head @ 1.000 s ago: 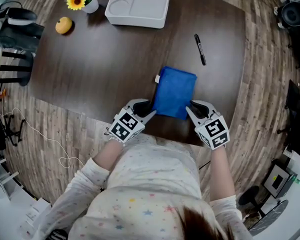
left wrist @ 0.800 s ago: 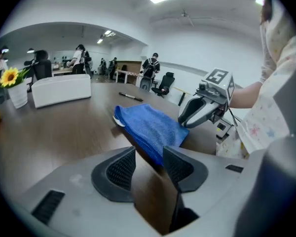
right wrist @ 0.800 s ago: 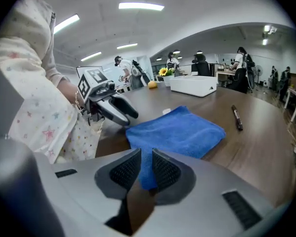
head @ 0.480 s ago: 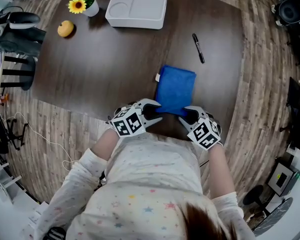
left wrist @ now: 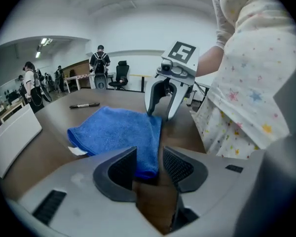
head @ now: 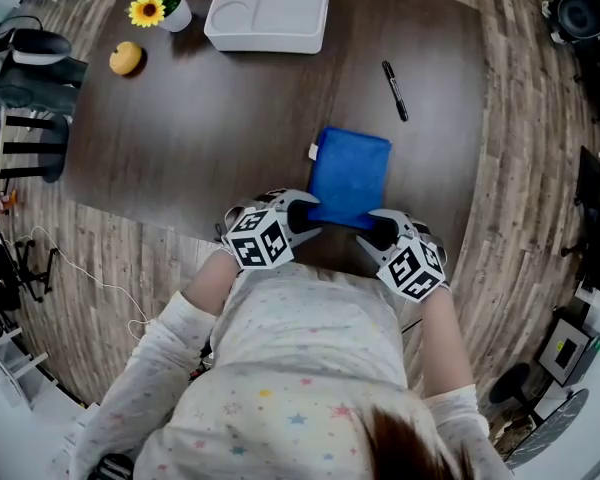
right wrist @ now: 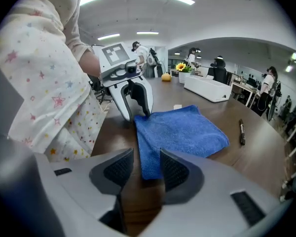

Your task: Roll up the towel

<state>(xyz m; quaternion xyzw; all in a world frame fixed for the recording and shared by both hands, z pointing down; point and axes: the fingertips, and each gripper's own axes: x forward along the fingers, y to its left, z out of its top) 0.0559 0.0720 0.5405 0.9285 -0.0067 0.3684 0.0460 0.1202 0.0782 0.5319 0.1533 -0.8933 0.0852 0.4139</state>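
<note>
Table, head view: dark wooden table with one folded blue towel at its near edge, close to the person, probably so the roll can start there.
Counts, head view: one white divided tray, one pen, one potted sunflower, one orange fruit, two grippers.
Left gripper view: left gripper spread, its jaws just opened wider. The towel's near corner sits between them unpinched, seemingly ready to catch the hem.
Right gripper view: right gripper likewise spread astride the other near corner, mirroring its partner for an even roll.

A white tray, black pen, potted sunflower and orange sit on a dark table.
</note>
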